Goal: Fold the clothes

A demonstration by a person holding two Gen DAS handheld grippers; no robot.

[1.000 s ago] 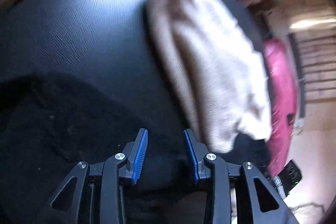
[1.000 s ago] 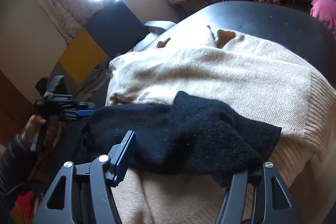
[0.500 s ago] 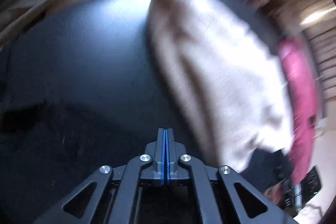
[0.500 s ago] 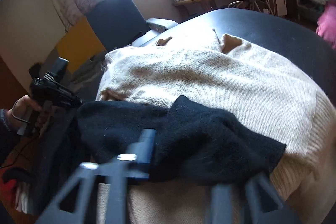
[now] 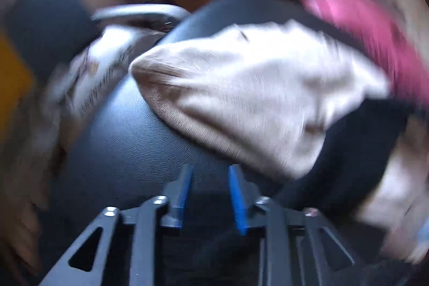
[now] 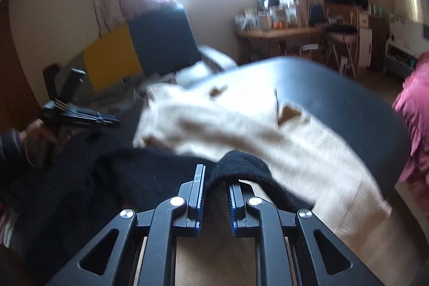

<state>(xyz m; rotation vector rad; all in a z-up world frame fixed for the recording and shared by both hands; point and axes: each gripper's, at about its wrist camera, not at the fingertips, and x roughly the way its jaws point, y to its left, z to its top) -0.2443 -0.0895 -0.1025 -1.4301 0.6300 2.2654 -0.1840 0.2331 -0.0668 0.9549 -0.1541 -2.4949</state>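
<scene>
Right claw: jaws a narrow gap apart, a fold of the black knit garment pinched between the pads at its raised edge. From there the black garment runs left across the dark tabletop, long axis roughly side to side. Cream sweater lies under and behind it, long axis slanting from far left to near right, neck opening toward the far side. Left claw: jaws parted, nothing between them, over bare tabletop beside the cream sweater's near edge. Left view heavily blurred. Pink fabric at right.
</scene>
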